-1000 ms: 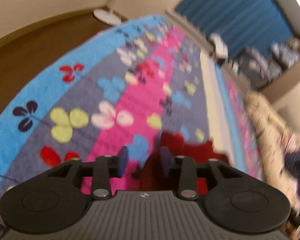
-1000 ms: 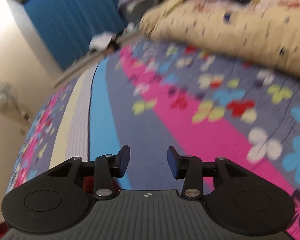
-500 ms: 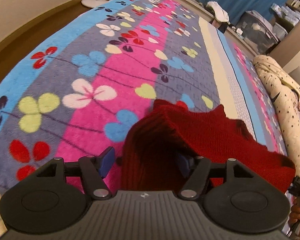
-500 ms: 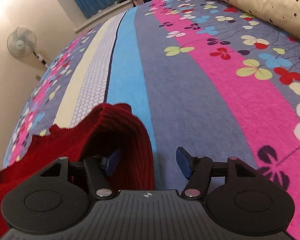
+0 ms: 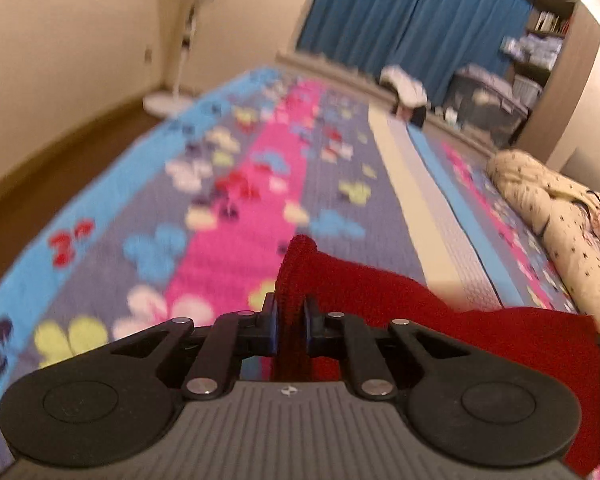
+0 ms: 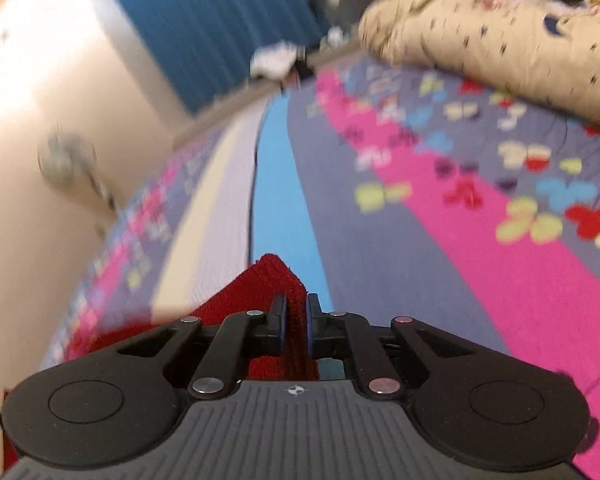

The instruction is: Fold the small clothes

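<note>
A dark red knitted garment (image 5: 384,300) hangs between my two grippers above a colourful flowered blanket (image 5: 228,208). My left gripper (image 5: 291,312) is shut on one corner of the garment, with red knit sticking up between the jaws. The cloth stretches away to the right and down. My right gripper (image 6: 296,312) is shut on another corner of the same garment (image 6: 260,284), and the cloth trails off to the left. Both views are blurred by motion.
A beige star-print duvet (image 5: 560,216) lies bunched along the right side of the bed and also shows in the right wrist view (image 6: 500,32). A standing fan (image 5: 188,36) is at the far left corner. Blue curtains (image 5: 412,16) and storage boxes (image 5: 488,100) are behind the bed.
Both grippers were open around the garment's corners half a second ago. They have closed on the knit and lifted it off the blanket, and both cameras now tilt up towards the far wall.
</note>
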`<action>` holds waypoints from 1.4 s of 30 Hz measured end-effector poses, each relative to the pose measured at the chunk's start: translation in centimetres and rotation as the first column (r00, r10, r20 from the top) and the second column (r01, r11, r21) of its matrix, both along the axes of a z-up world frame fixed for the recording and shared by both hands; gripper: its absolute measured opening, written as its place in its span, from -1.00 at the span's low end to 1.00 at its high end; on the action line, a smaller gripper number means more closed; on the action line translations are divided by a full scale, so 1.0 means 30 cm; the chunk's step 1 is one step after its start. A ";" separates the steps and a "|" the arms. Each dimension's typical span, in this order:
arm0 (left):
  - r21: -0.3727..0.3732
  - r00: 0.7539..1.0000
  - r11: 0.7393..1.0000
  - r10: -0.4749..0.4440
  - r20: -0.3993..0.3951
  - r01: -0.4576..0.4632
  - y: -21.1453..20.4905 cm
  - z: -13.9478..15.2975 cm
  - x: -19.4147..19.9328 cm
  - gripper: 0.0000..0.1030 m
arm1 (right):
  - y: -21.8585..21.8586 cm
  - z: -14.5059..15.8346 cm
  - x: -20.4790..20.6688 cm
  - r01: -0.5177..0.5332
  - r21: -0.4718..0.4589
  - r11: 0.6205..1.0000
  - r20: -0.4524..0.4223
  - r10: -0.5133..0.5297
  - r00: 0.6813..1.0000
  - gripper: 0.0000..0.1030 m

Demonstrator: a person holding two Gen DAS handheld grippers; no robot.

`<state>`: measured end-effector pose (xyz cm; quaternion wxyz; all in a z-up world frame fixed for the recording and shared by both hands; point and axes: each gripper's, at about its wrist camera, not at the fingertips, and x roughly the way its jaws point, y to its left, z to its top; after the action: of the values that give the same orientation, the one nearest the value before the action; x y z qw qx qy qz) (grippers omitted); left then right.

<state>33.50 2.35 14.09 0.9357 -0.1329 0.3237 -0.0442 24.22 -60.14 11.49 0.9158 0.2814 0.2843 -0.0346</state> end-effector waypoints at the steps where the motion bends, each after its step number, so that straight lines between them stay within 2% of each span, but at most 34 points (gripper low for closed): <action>1: 0.017 1.000 1.000 0.007 0.014 -0.007 -0.008 0.003 0.009 -0.76 | 0.004 0.011 0.001 0.010 -0.018 1.000 0.020 -0.009 1.000 -0.83; 5: 0.051 0.999 0.998 0.040 0.021 -0.041 -0.026 -0.019 0.050 -0.75 | 0.031 0.000 0.036 0.021 -0.096 0.995 0.016 -0.020 1.000 -0.83; 7: 0.070 0.999 0.997 0.038 -0.006 -0.037 -0.038 -0.052 0.077 -0.75 | 0.037 -0.028 0.061 0.015 -0.119 0.993 -0.016 -0.017 1.000 -0.83; 10: 0.123 0.993 0.992 0.038 -0.116 -0.024 -0.046 -0.150 0.123 -0.75 | 0.051 -0.117 0.122 -0.019 -0.170 0.985 -0.170 -0.010 0.985 -0.83; 12: 0.131 0.989 0.991 0.034 -0.143 -0.015 -0.049 -0.187 0.139 -0.74 | 0.059 -0.179 0.149 -0.049 -0.174 0.984 -0.258 0.002 0.966 -0.83; 15: 0.138 0.988 0.990 0.024 -0.152 -0.002 -0.051 -0.200 0.144 -0.74 | 0.081 -0.194 0.157 -0.071 -0.206 0.976 -0.265 0.014 0.964 -0.82; 18: 0.120 0.985 0.993 0.019 -0.173 0.002 -0.040 -0.196 0.140 -0.65 | 0.081 -0.184 0.147 -0.062 -0.205 0.977 -0.261 0.007 0.965 -0.70; 19: 0.112 0.982 0.994 0.027 -0.187 -0.006 -0.037 -0.186 0.140 -0.43 | 0.077 -0.180 0.144 -0.051 -0.200 0.978 -0.261 -0.003 0.965 -0.52; 20: 0.104 0.980 0.995 0.033 -0.196 -0.013 -0.034 -0.170 0.125 -0.29 | 0.071 -0.172 0.128 -0.030 -0.192 0.981 -0.257 -0.021 0.966 -0.42; 21: 0.090 0.982 0.996 0.031 -0.189 -0.015 -0.028 -0.147 0.102 -0.26 | 0.062 -0.154 0.108 -0.005 -0.176 0.984 -0.249 -0.040 0.968 -0.27; 22: 0.073 0.984 0.997 0.024 -0.178 -0.011 -0.022 -0.117 0.075 -0.19 | 0.052 -0.136 0.086 0.013 -0.153 0.988 -0.238 -0.049 0.970 -0.22; 23: 0.055 0.984 0.998 0.021 -0.175 -0.011 -0.015 -0.083 0.044 -0.12 | 0.042 -0.114 0.057 0.029 -0.127 0.992 -0.227 -0.057 0.972 -0.20; 27: 0.019 0.978 1.000 -0.008 -0.207 0.012 0.012 0.025 -0.073 -0.05 | 0.030 -0.026 -0.063 0.035 -0.087 0.996 -0.195 -0.051 0.979 -0.11; 29: 0.023 0.977 0.998 -0.046 -0.207 0.052 0.009 0.060 -0.152 0.30 | 0.027 0.010 -0.130 0.026 -0.046 0.999 -0.191 -0.034 0.981 -0.04; 31: 0.013 0.975 0.996 -0.082 -0.206 0.086 0.008 0.066 -0.236 0.52 | 0.032 0.032 -0.186 0.006 -0.020 1.000 -0.202 -0.010 0.979 0.04; 34: -0.015 0.967 0.995 -0.104 -0.233 0.104 0.012 0.003 -0.335 0.53 | 0.062 0.041 -0.266 -0.046 -0.017 0.999 -0.240 0.040 0.970 0.27; 36: 0.031 0.942 0.997 -0.063 -0.329 0.077 0.009 -0.049 -0.354 0.45 | 0.083 0.029 -0.299 -0.088 -0.001 0.996 -0.289 0.084 0.954 0.31; 38: 0.122 0.949 0.992 -0.003 -0.317 0.044 0.005 -0.048 -0.368 0.43 | 0.102 0.025 -0.317 -0.112 0.008 0.994 -0.311 0.109 0.944 0.31; 39: 0.139 0.955 0.989 0.000 -0.297 0.043 0.006 -0.039 -0.368 0.43 | 0.114 0.024 -0.325 -0.123 -0.010 0.992 -0.318 0.114 0.941 0.31; 41: 0.124 0.959 0.991 -0.002 -0.284 0.039 0.016 -0.033 -0.366 0.43 | 0.133 0.018 -0.331 -0.146 -0.048 0.988 -0.333 0.122 0.935 0.31; 42: 0.095 0.954 0.995 -0.008 -0.299 0.038 0.023 -0.039 -0.361 0.43 | 0.140 0.011 -0.330 -0.158 -0.058 0.986 -0.346 0.129 0.930 0.32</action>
<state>22.68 3.05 12.91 0.8810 -0.0876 0.4646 -0.0184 14.32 -55.95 11.81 0.8640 0.2106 0.4564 -0.0278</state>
